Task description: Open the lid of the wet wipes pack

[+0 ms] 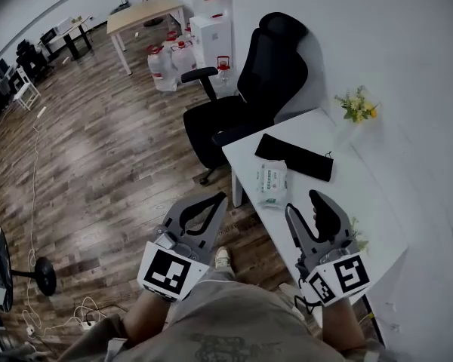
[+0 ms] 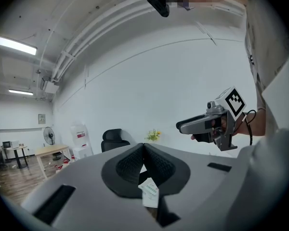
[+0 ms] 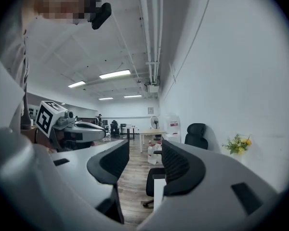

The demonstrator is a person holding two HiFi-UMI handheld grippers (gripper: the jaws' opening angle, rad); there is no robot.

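The wet wipes pack [image 1: 272,183], white with green print, lies flat on the white table [image 1: 377,202], lid closed. Both grippers hang short of it at the table's near end, touching nothing. My left gripper [image 1: 218,197] is over the floor to the pack's left, its tips touching with nothing between them [image 2: 144,146]. A small white printed thing [image 2: 149,192], seemingly the pack, shows through the gap below those tips. My right gripper [image 1: 303,204] is over the table's near part, its jaws wide apart and empty [image 3: 144,162].
A black pouch [image 1: 294,157] lies just beyond the pack. Yellow flowers [image 1: 356,108] stand at the table's far corner by the wall. A black office chair [image 1: 245,100] sits against the table's far left side. Water jugs [image 1: 170,62] and a wooden desk [image 1: 143,13] stand farther off.
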